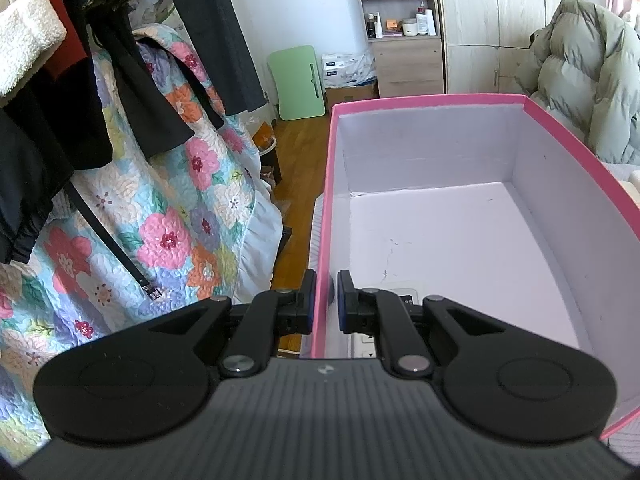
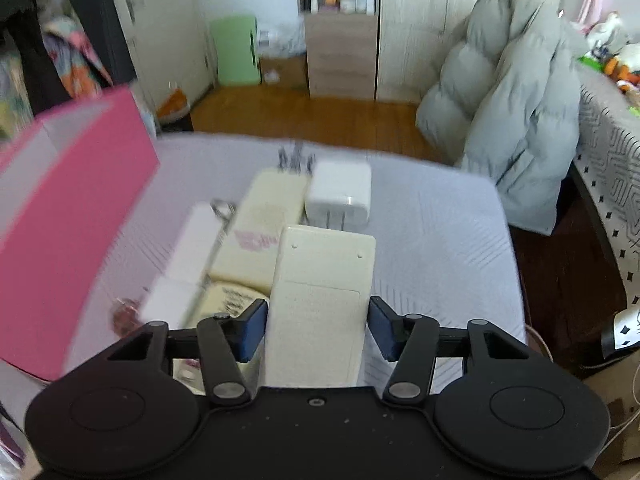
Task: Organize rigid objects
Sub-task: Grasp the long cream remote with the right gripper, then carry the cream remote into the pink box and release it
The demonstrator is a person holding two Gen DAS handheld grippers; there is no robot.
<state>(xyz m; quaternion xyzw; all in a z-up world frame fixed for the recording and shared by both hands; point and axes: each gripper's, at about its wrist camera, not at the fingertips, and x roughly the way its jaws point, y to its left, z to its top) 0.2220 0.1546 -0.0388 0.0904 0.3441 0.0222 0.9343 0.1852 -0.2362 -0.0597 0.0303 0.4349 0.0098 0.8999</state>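
My left gripper [image 1: 325, 300] is shut on the left wall of a pink box [image 1: 326, 200] with a white inside, one finger outside and one inside. A white device [image 1: 404, 294] lies on the box floor just beyond the inner finger. My right gripper [image 2: 318, 332] is shut on a cream rectangular device [image 2: 320, 300], held back side up. The pink box also shows in the right wrist view [image 2: 76, 216] at the left. Beyond the held device lie a white charger [image 2: 340, 194], another cream device [image 2: 264, 224] and white blocks [image 2: 192, 248] on the pale table [image 2: 440, 248].
A floral quilt [image 1: 160, 220] and dark hanging clothes [image 1: 100, 100] are at the left. A grey puffer jacket [image 2: 512, 120] sits past the table's right side. A shelf unit [image 1: 400, 28] and wardrobe stand at the back on a wooden floor.
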